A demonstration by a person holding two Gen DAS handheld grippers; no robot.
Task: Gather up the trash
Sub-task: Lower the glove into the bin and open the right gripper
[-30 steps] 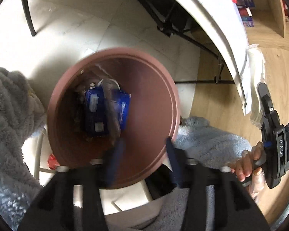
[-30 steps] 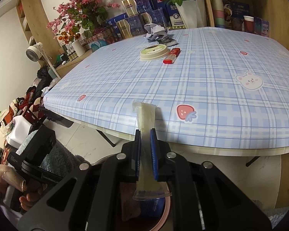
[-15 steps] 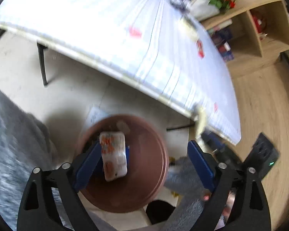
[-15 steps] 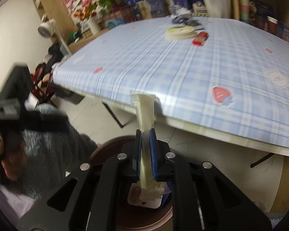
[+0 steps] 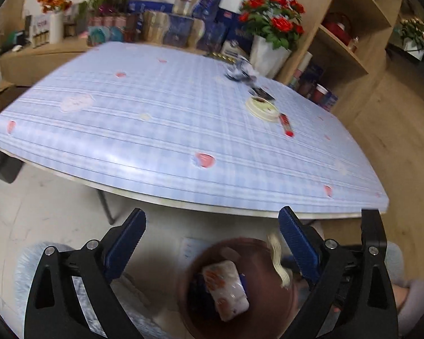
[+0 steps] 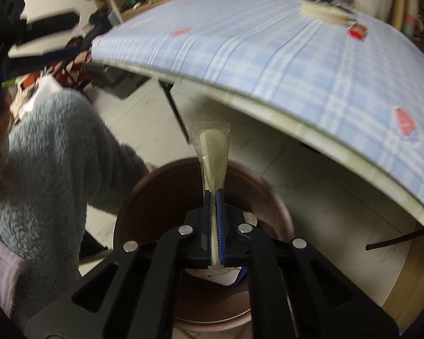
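My right gripper [image 6: 214, 197] pinches a clear wrapper [image 6: 212, 152] above the brown bin [image 6: 277, 212], while my left gripper [image 5: 212, 226] is opening wide, its jaws holding nothing.

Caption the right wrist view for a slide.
Right tongs shut on a clear plastic wrapper, held over the brown trash bin beside the plaid-covered table.

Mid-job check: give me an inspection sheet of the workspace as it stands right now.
Surface: blue checked tablecloth covering the table.
Job's things: brown round bin on the floor; white printed packet inside.
Clutter: round cream lid, red tube, crumpled wrapper on the table.
Grippers: left gripper opening, nothing between its fingers; right gripper shut on clear pale sachet above the bin.
Cables: nothing seen.
Surroundings: wooden shelves, red roses.
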